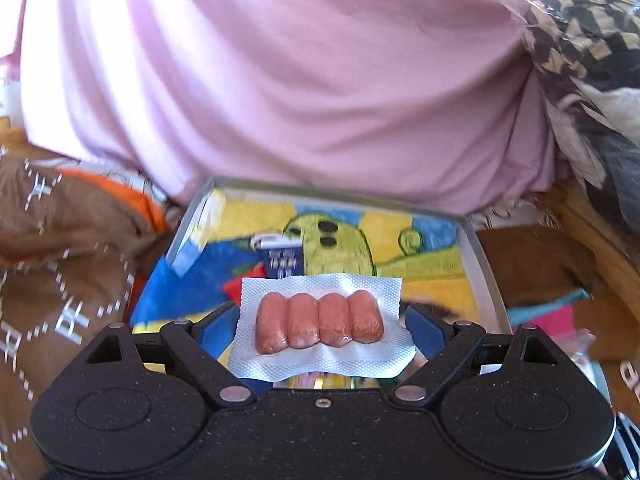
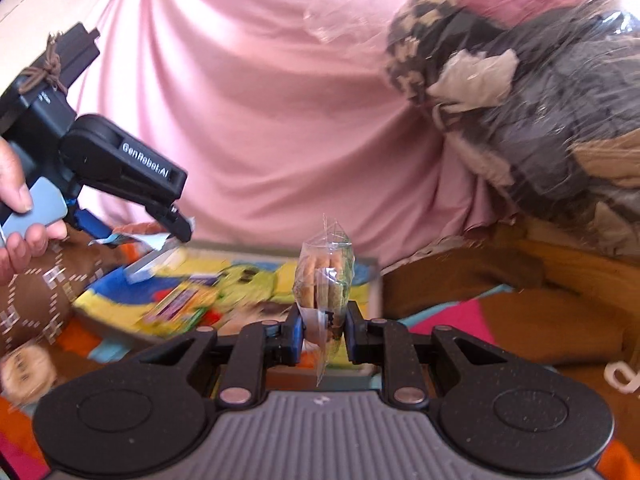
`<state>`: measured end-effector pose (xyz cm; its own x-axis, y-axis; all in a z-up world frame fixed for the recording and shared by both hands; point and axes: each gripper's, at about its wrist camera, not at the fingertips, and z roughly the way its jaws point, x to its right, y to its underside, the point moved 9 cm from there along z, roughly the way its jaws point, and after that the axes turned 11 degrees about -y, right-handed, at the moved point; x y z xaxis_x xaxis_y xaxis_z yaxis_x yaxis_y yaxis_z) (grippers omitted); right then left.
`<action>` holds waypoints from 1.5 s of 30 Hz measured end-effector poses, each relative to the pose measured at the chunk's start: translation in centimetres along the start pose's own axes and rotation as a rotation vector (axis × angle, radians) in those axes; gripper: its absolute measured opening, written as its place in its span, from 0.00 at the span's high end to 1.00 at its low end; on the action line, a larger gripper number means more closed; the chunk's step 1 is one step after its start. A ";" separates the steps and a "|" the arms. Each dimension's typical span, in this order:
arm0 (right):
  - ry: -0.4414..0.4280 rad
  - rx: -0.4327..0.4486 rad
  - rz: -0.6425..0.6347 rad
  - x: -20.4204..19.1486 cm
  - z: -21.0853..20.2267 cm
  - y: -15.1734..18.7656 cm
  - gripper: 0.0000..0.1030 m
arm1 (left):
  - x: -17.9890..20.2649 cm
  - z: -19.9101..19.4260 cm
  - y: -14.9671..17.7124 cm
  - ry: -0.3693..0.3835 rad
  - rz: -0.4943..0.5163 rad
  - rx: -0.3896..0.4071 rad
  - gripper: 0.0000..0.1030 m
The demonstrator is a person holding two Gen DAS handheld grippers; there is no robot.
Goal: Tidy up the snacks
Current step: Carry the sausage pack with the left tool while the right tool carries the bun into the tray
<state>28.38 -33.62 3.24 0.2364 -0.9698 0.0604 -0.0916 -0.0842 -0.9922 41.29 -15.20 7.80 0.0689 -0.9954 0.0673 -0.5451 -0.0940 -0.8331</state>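
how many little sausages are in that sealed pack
4, side by side in one row inside the sausage pack, between the left gripper fingers, above the tray. None appear hidden.

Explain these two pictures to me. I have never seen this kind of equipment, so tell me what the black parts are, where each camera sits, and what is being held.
A person holds a hand-held gripper in each hand, each carrying a camera looking along its two fingers. The left camera shows the left hand-held gripper carrying a sealed sausage pack; whether it is clamped is unclear. The right camera shows the right hand-held gripper shut on a clear biscuit packet. Below both lies a shallow tray with a cartoon picture inside. Pink cloth hangs behind.
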 end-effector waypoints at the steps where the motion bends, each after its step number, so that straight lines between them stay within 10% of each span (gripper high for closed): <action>1: 0.013 0.003 0.004 0.5 0.3 -0.2 0.78 | 0.4 0.4 -0.5 -0.008 0.001 -0.003 0.13; 30: 0.027 -0.114 0.072 3.3 5.9 1.5 0.76 | 7.3 8.8 1.6 0.029 0.016 -0.017 0.12; 45: 0.048 -0.094 0.082 3.4 5.3 1.4 0.47 | 7.2 8.7 1.6 -0.002 0.024 -0.018 0.06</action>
<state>34.20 -35.84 1.51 0.1786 -0.9838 -0.0129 -0.1991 -0.0233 -0.9797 48.17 -22.32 2.23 0.0568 -0.9973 0.0463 -0.5612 -0.0702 -0.8247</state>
